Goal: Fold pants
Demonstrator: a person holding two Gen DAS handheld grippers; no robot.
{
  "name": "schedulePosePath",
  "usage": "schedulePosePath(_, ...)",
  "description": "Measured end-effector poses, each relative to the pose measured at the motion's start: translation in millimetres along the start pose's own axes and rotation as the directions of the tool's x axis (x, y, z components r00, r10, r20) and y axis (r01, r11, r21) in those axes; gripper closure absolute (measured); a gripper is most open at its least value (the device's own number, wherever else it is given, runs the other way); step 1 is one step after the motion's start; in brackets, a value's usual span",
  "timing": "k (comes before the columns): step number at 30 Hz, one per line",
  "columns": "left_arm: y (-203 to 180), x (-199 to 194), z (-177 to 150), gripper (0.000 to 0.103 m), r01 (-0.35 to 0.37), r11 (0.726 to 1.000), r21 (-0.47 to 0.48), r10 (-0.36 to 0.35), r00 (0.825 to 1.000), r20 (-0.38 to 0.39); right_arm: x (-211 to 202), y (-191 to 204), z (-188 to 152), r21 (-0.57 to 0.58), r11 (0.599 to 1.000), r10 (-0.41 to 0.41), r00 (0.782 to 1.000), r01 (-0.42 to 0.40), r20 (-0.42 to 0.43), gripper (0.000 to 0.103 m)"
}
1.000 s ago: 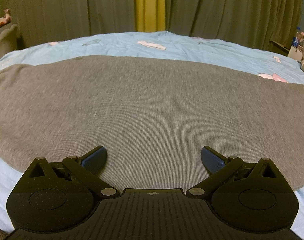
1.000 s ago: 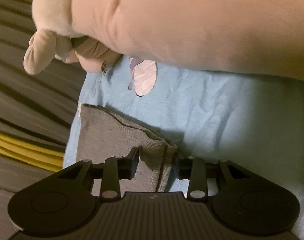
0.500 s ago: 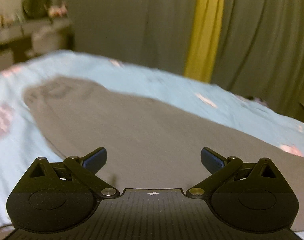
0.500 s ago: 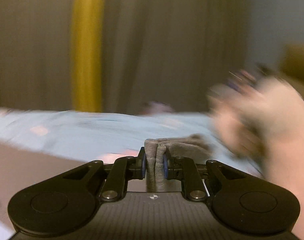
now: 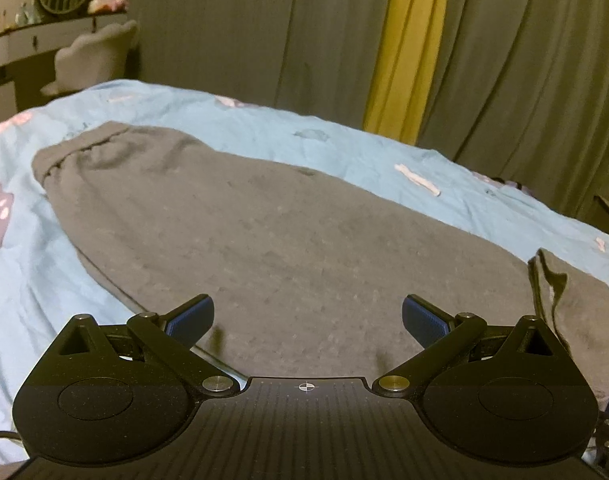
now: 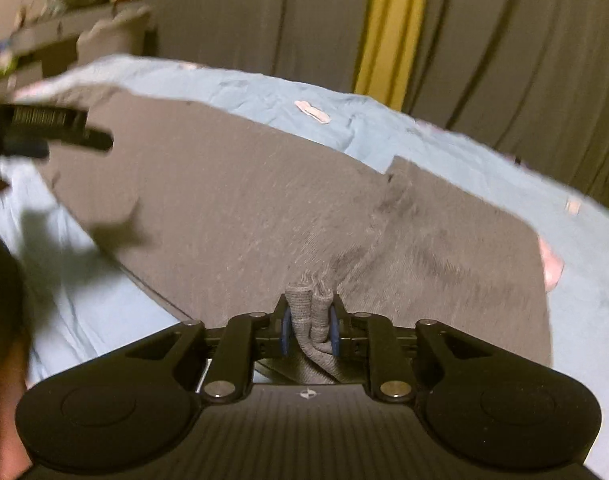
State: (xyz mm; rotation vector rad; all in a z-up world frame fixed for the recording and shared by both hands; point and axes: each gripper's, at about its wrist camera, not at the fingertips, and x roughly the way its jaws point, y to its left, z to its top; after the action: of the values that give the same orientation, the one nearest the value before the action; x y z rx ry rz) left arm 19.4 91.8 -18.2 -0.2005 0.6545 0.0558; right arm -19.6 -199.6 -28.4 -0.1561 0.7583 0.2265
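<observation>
Both grippers swing toward the left end of the bed, and the pants end rides along, now over the grey pants and not by the bed's edge.

On the left, the left gripper [image 5: 306,316] hangs wide open with nothing between its blue pads [image 5: 192,316], just above the grey pants [image 5: 264,232]. The pants lie flat on the blue bed sheet [image 5: 364,152], their gathered waist far to the left. To the right, the right gripper [image 6: 309,326] pinches a bunched end of the pants [image 6: 309,312] between its pads, though its jaws are easing apart. Green curtains [image 5: 232,28] hang behind the bed.
</observation>
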Motion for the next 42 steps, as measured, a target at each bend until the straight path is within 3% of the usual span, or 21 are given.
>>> schedulePosePath(2,-2,-2,-2,0.000,0.010,1.000,0.005,-0.010,1.000,-0.008,2,-6,4,0.097,0.989,0.111,0.994,-0.108,-0.025,0.034)
schedulePosePath(4,-4,-3,-3,0.000,0.018,1.000,0.013,-0.018,1.000,-0.010,-1,-23,6,0.237,0.944,0.234,0.972,-0.231,0.019,0.021)
schedulePosePath(5,-5,-3,-3,0.000,0.022,1.000,0.017,-0.022,1.000,-0.008,-8,-37,6,0.324,0.902,0.278,0.958,-0.286,0.071,0.018)
schedulePosePath(7,-9,-4,-5,0.000,0.050,0.998,0.033,-0.049,0.999,-0.012,-19,-69,3,0.482,0.826,0.239,0.957,-0.290,0.167,0.005)
schedulePosePath(9,-17,-6,-6,0.000,0.096,0.993,0.067,-0.094,0.995,-0.025,-29,-101,-5,0.616,0.766,0.077,0.978,-0.181,0.193,0.004)
schedulePosePath(10,-24,-7,-7,0.000,0.125,0.988,0.090,-0.122,0.992,-0.035,-30,-114,-10,0.661,0.742,0.009,0.987,-0.114,0.160,0.004)
schedulePosePath(12,-41,-10,-10,0.000,0.190,0.973,0.133,-0.183,0.981,-0.068,-20,-138,-23,0.731,0.682,-0.027,0.999,0.005,0.018,0.004)
schedulePosePath(13,-50,-10,-11,0.000,0.235,0.961,0.144,-0.222,0.970,-0.105,-10,-149,-34,0.770,0.637,0.013,0.998,0.043,-0.066,0.004)
schedulePosePath(14,-58,-9,-11,0.000,0.285,0.949,0.135,-0.267,0.954,-0.140,-1,-158,-46,0.826,0.563,0.090,0.991,0.030,-0.098,0.004)
schedulePosePath(17,-83,-5,-9,0.000,0.408,0.910,0.080,-0.382,0.896,-0.229,-14,-167,-54,0.877,0.476,0.139,0.990,-0.066,0.000,0.004)
schedulePosePath(20,-108,1,-6,0.000,0.436,0.896,0.084,-0.404,0.880,-0.249,-18,-176,-66,0.912,0.347,0.214,0.965,-0.218,0.149,0.004)
schedulePosePath(22,-123,11,-6,0.000,0.450,0.890,0.075,-0.414,0.866,-0.282,-16,-182,-77,0.919,0.251,0.262,0.935,-0.305,0.239,0.004)
schedulePosePath(24,-136,26,-6,0.000,0.466,0.884,0.043,-0.427,0.841,-0.332,-7,-184,-87,0.933,0.180,0.299,0.921,-0.311,0.249,0.004)
schedulePosePath(27,-154,53,-14,0.000,0.475,0.880,-0.014,-0.434,0.791,-0.431,5,-186,-84,0.944,0.175,0.299,0.929,-0.278,0.218,0.004)
schedulePosePath(29,-162,66,-20,0.000,0.483,0.875,-0.035,-0.440,0.763,-0.474,4,-186,-80,0.939,0.199,0.271,0.937,-0.280,0.222,0.004)
schedulePosePath(31,-165,72,-23,0.003,0.474,0.879,-0.052,-0.440,0.763,-0.474,1,-184,-78,0.935,0.229,0.231,0.949,-0.269,0.216,0.004)
schedulePosePath(34,-169,79,-18,0.036,0.476,0.876,-0.077,-0.452,0.756,-0.473,-9,-181,-71,0.921,0.317,0.141,0.972,-0.225,0.189,0.004)
schedulePosePath(37,-172,93,-15,0.040,0.490,0.862,-0.133,-0.484,0.716,-0.503,-11,-184,-71,0.918,0.333,0.108,0.976,-0.216,0.191,0.004)
schedulePosePath(39,-170,100,-11,0.047,0.503,0.849,-0.162,-0.510,0.699,-0.501,-12,-187,-74,0.920,0.329,0.109,0.976,-0.215,0.190,0.004)
schedulePosePath(42,-169,116,-9,0.047,0.497,0.839,-0.223,-0.534,0.670,-0.515,-17,-187,-77,0.915,0.343,0.107,0.977,-0.210,0.184,0.004)
